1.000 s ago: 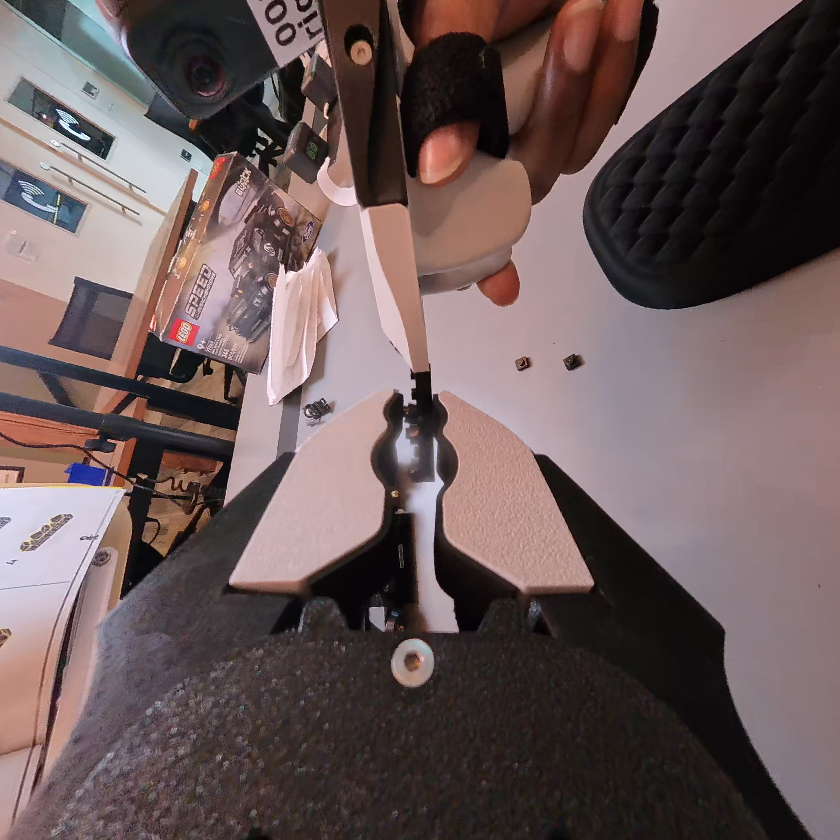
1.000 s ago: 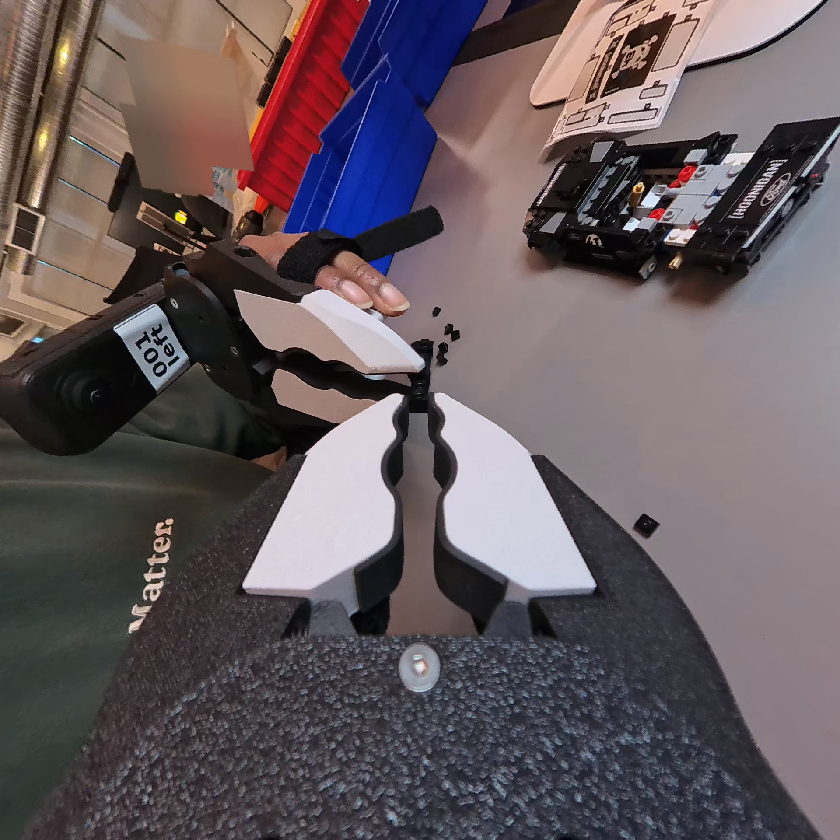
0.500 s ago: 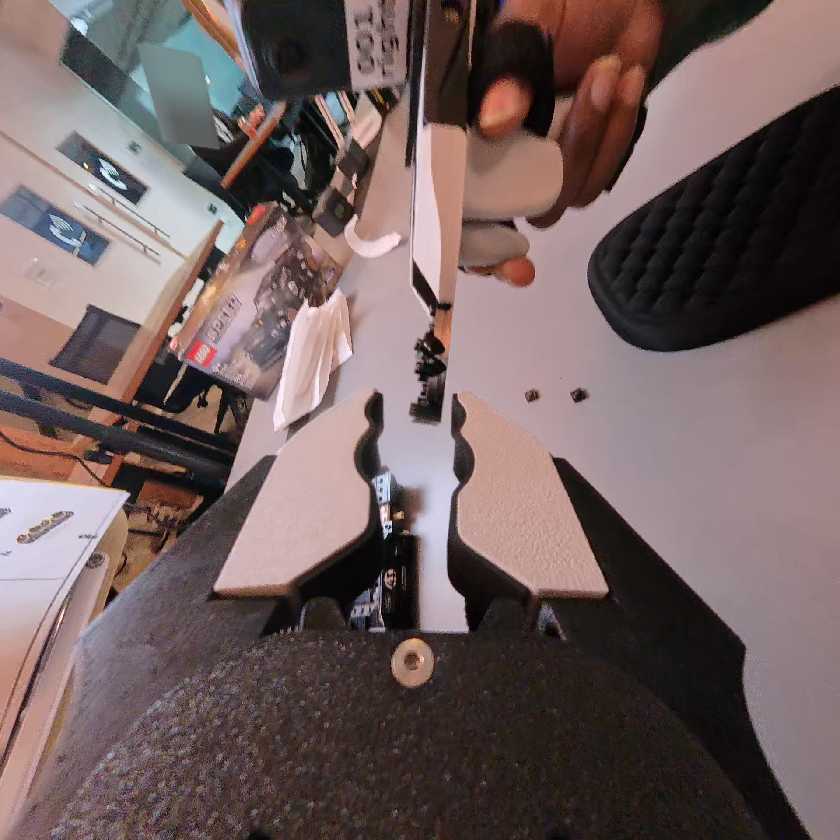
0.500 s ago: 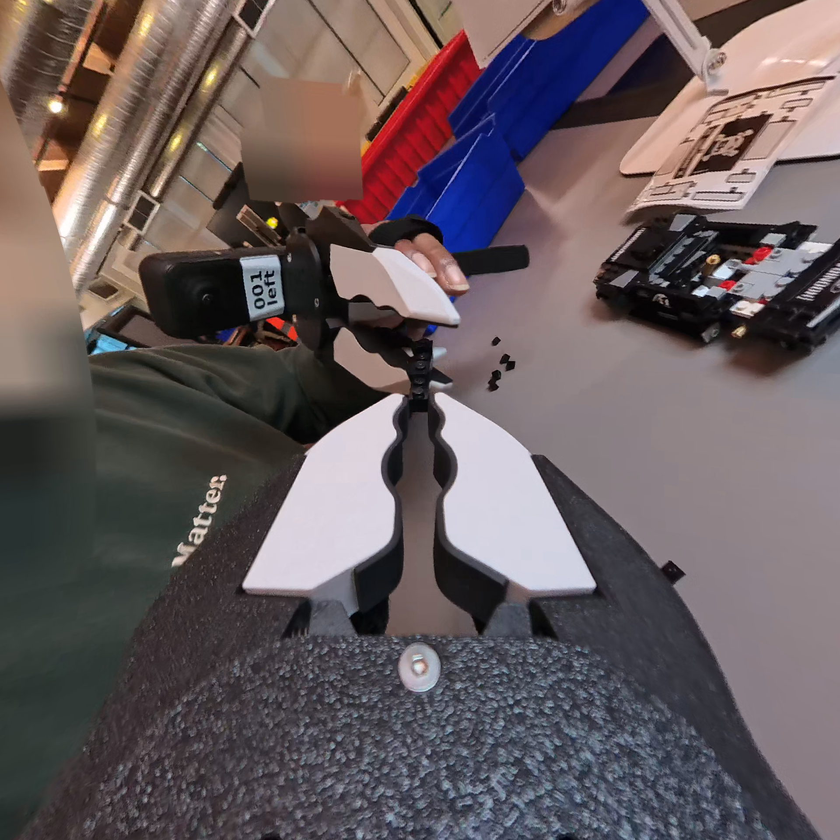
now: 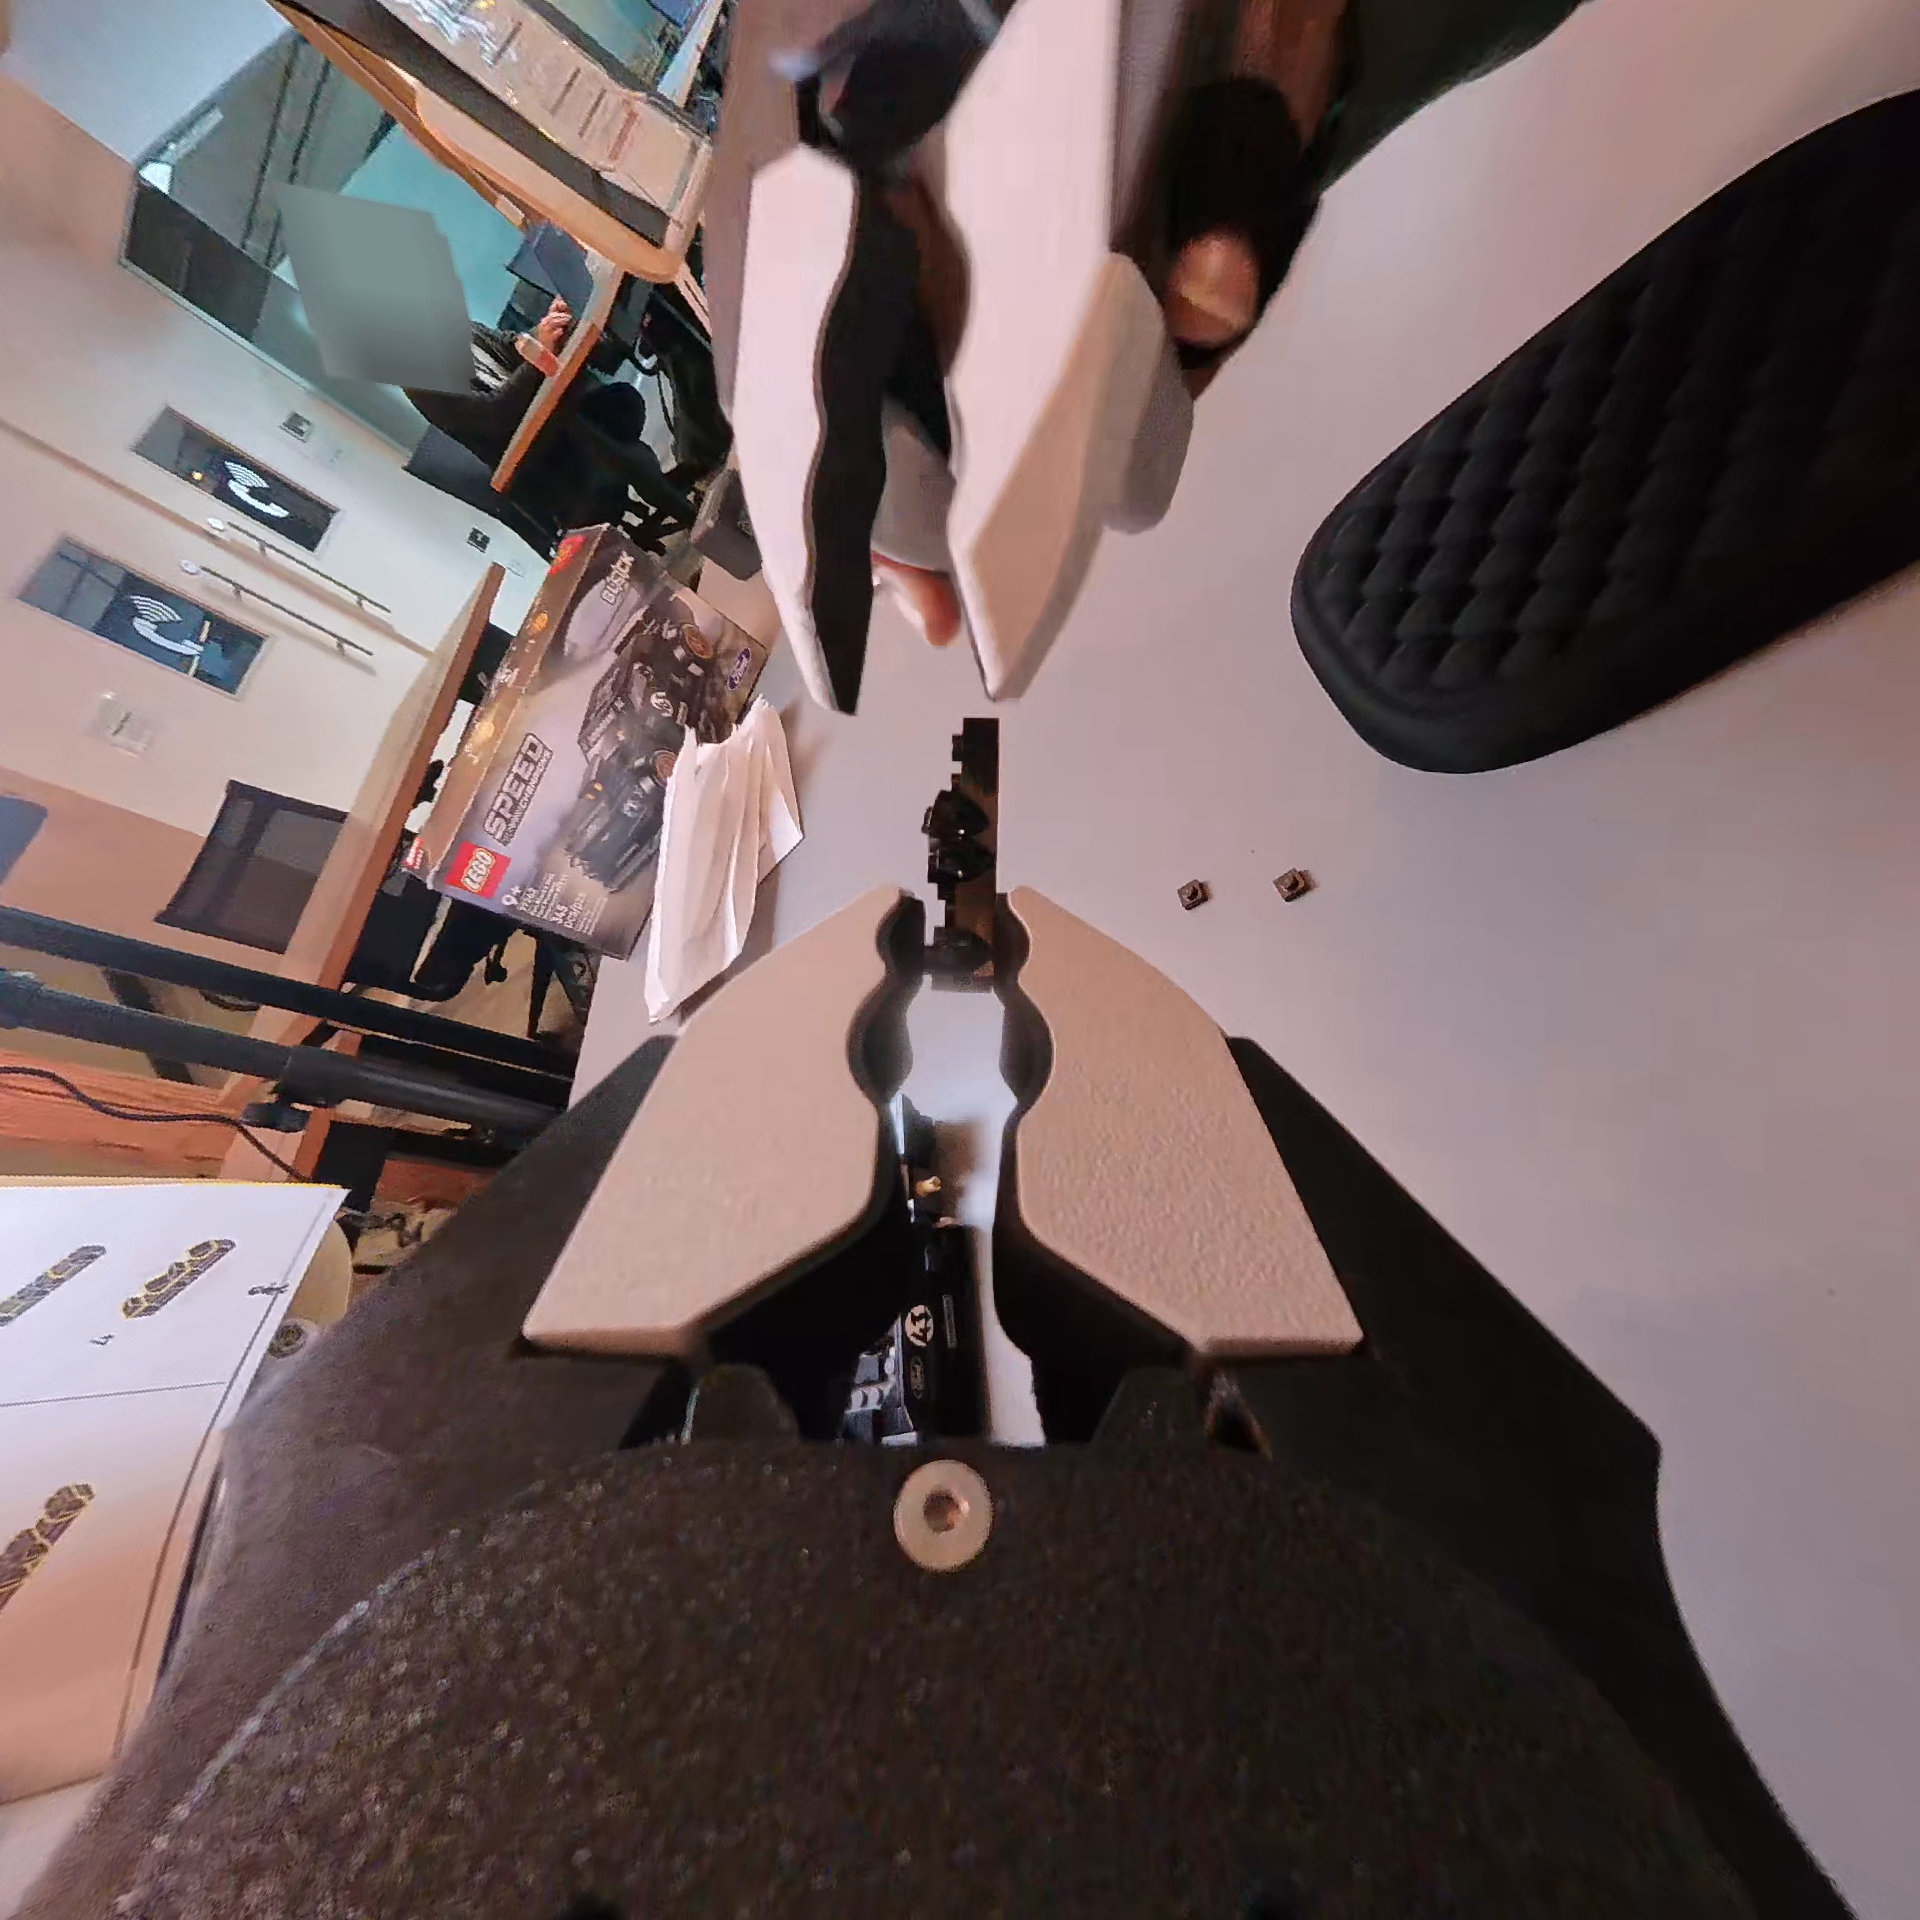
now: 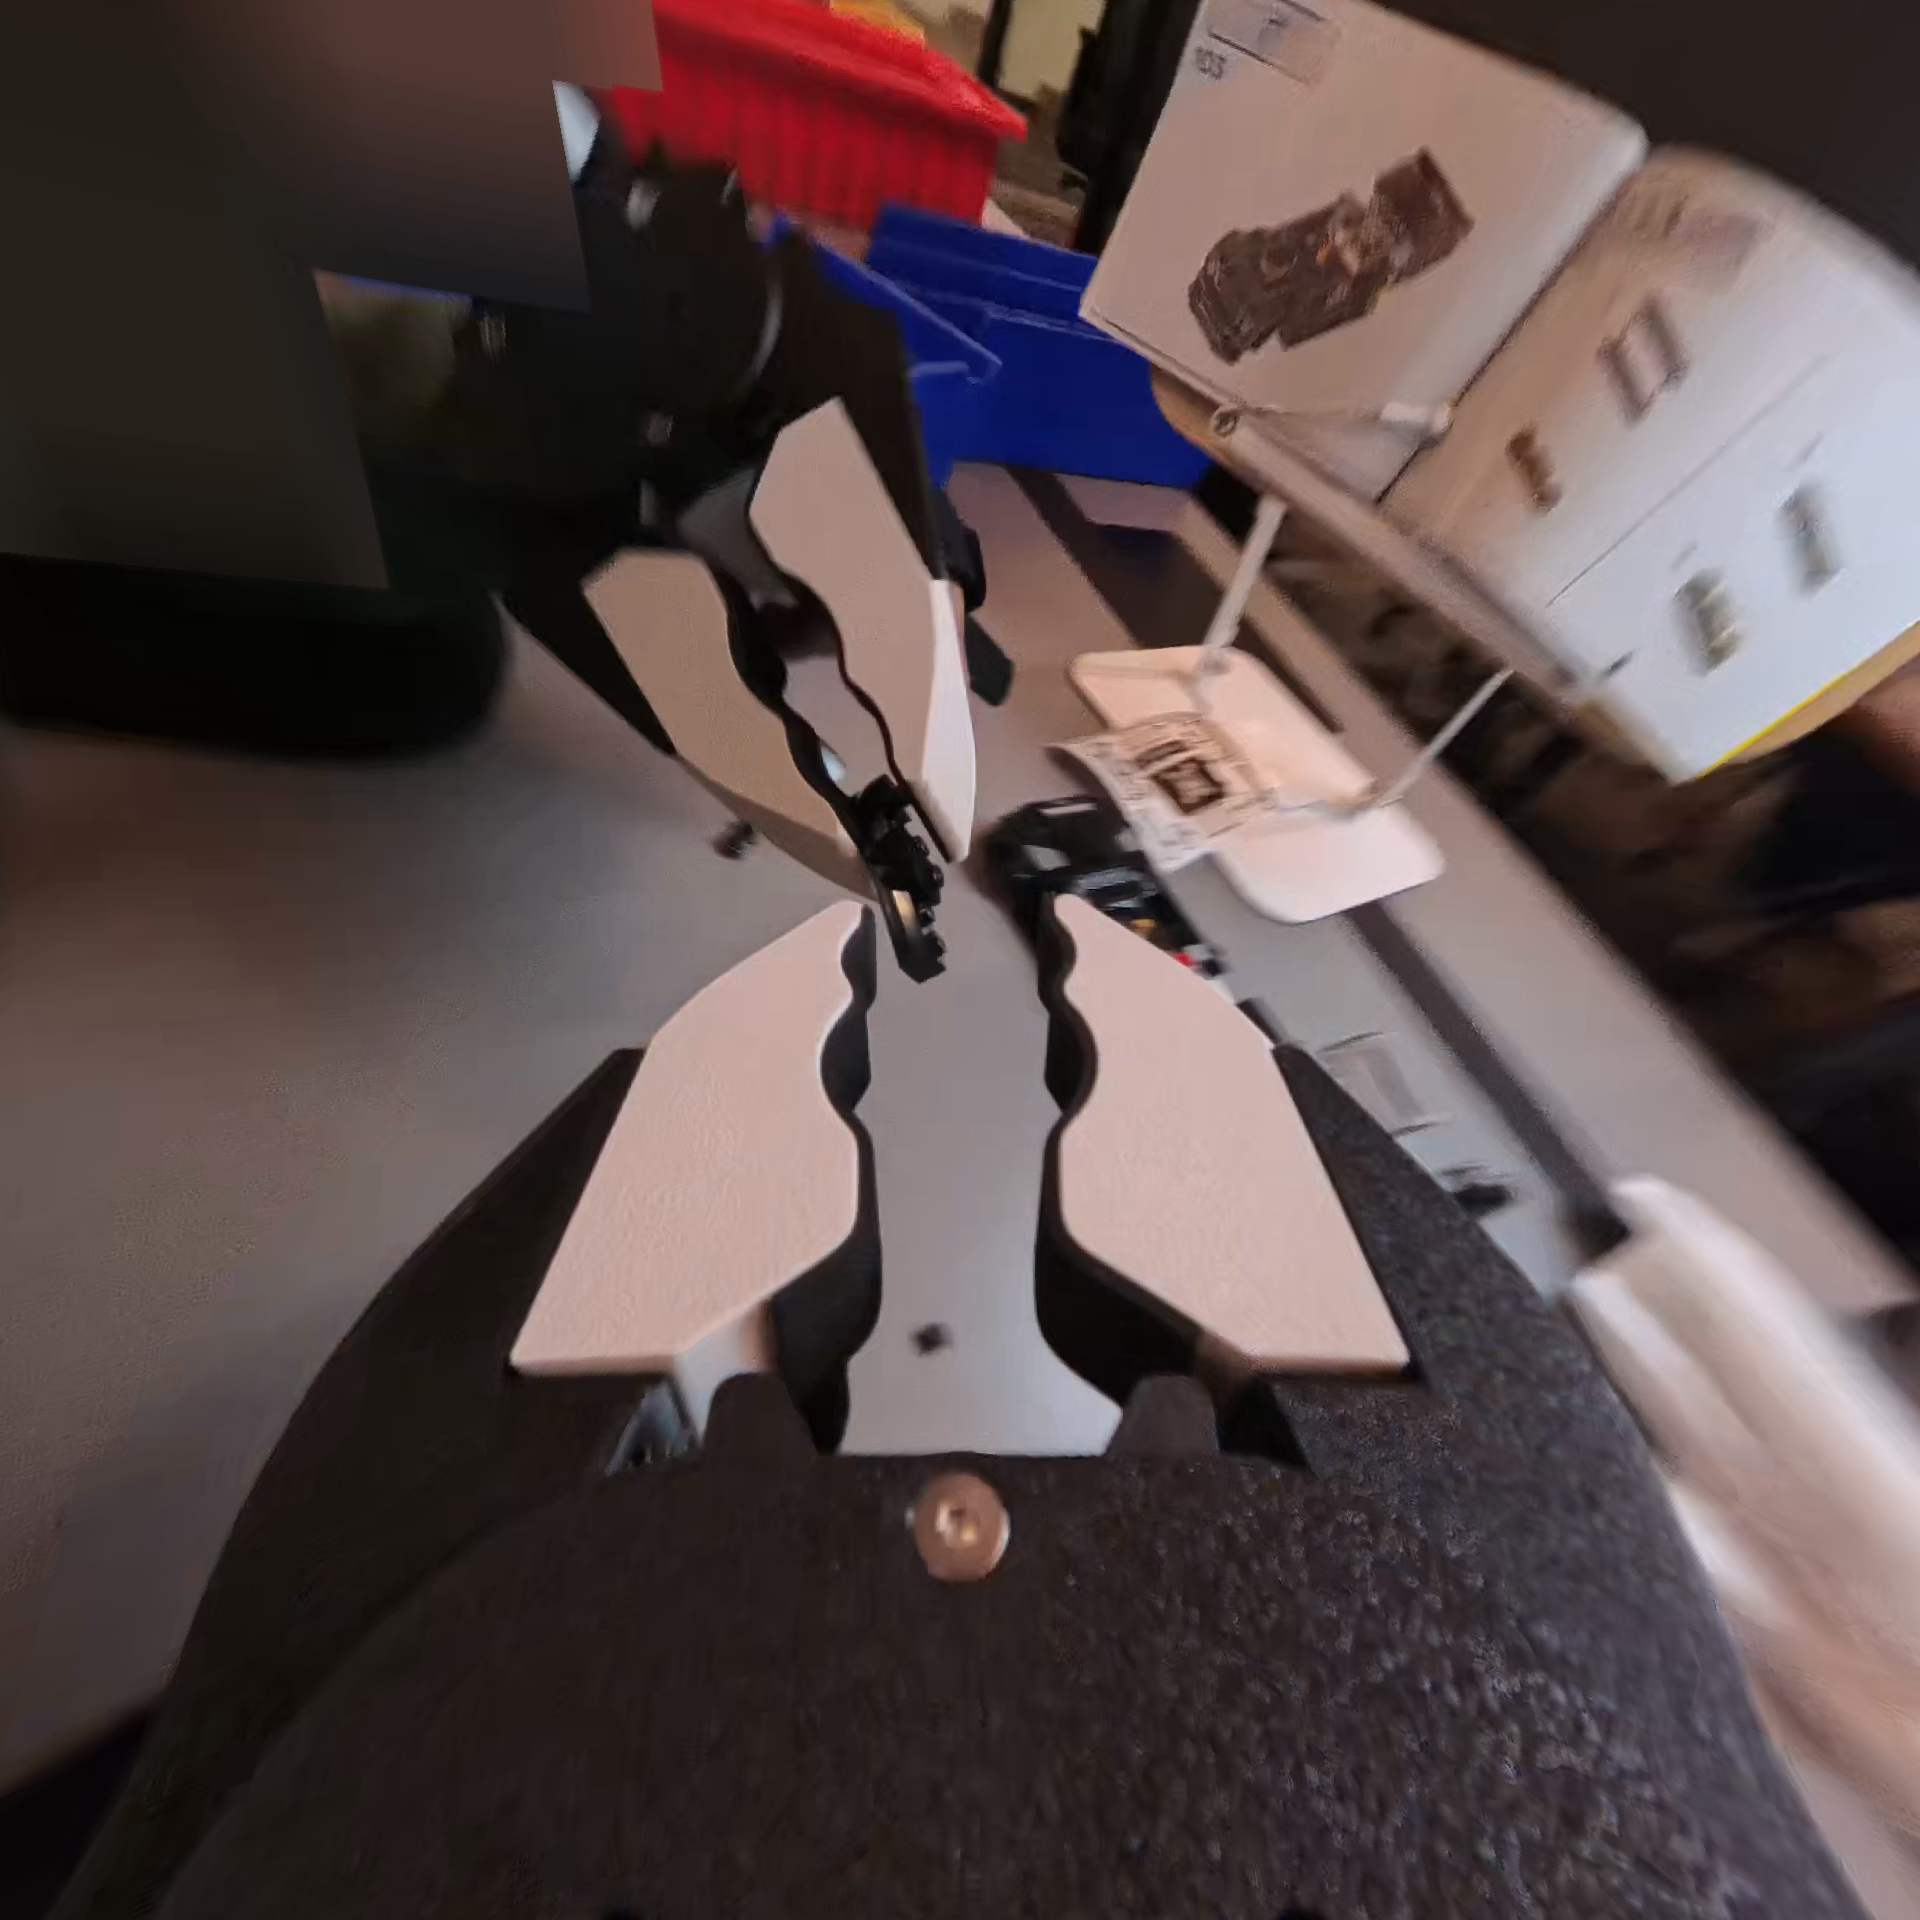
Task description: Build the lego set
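Note:
My left gripper point(image 5: 958, 904) is shut on a thin black lego sub-assembly point(image 5: 971, 821), which sticks out forward past its tips above the grey table. My right gripper point(image 5: 920, 691) hangs open just beyond the piece's far end, apart from it. In the right wrist view, which is blurred, my right gripper point(image 6: 961, 914) is open and empty. Just ahead of it the left gripper point(image 6: 909, 857) holds the black sub-assembly point(image 6: 914, 925). The partly built black lego car point(image 6: 1070, 862) sits behind on the table. It also shows between my left gripper's fingers point(image 5: 925, 1340).
The lego box point(image 5: 592, 748) and white bags point(image 5: 717, 852) lie at the left. Two small loose pieces point(image 5: 1193, 894) and a black textured pad point(image 5: 1621, 468) are at the right. An instruction booklet on a stand point(image 6: 1351, 208), a sticker sheet point(image 6: 1174, 769) and blue bins point(image 6: 1018, 353) stand behind. My two grippers' fingertips are within a few centimetres of each other.
The black sub-assembly passed from my right gripper to my left. The left closed on it; the right opened and drew back. The right wrist view has swung round.

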Action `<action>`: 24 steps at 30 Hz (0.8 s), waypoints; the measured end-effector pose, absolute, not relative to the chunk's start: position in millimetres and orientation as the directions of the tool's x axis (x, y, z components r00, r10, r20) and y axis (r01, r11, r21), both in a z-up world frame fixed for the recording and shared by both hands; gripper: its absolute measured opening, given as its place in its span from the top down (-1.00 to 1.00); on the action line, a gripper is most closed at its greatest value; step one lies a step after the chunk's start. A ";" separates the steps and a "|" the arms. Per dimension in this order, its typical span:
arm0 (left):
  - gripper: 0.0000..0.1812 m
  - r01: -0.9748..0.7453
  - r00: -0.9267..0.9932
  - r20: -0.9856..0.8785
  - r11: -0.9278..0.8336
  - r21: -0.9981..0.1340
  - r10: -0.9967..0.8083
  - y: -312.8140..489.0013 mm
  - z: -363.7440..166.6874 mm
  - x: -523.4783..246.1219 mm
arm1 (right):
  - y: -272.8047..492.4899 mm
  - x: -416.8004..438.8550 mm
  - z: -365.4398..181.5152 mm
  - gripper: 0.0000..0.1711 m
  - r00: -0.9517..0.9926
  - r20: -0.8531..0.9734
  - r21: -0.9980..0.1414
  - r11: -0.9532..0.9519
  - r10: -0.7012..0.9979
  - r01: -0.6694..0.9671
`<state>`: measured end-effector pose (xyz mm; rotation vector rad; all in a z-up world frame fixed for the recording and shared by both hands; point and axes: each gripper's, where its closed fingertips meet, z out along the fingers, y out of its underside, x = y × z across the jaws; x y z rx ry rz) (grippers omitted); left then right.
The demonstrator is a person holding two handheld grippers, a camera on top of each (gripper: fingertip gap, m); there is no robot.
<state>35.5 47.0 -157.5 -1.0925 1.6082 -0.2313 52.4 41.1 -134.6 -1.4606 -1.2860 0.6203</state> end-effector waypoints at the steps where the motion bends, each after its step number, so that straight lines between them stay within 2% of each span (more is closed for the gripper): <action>1: 0.85 -0.519 0.047 -0.662 0.548 -0.656 -0.748 46.0 -157.9 35.7 | 40.3 49.2 -136.6 0.65 0.278 0.380 -0.863 0.230 0.882 0.451; 3: 0.85 -0.513 0.037 -0.649 0.543 -0.665 -0.760 43.7 -158.6 36.3 | 36.0 40.4 -144.8 0.65 0.224 0.533 -0.765 0.352 0.816 0.539; 6: 0.85 -0.513 0.026 -0.639 0.538 -0.669 -0.769 41.7 -159.4 35.8 | 34.4 31.9 -151.6 0.71 0.185 0.602 -0.709 0.414 0.776 0.571; 9: 0.85 -0.512 0.019 -0.627 0.531 -0.675 -0.779 40.6 -159.2 34.6 | 37.1 31.1 -150.6 0.84 0.182 0.623 -0.696 0.432 0.761 0.574; 16: 0.85 -0.511 -0.013 -0.585 0.508 -0.693 -0.811 35.5 -161.7 33.5 | 32.5 29.4 -152.4 0.85 0.103 0.686 -0.618 0.502 0.720 0.606; 24: 0.85 -0.487 -0.015 -0.532 0.471 -0.736 -0.847 30.1 -156.6 34.5 | 26.5 29.1 -148.3 0.87 0.074 0.648 -0.628 0.477 0.758 0.614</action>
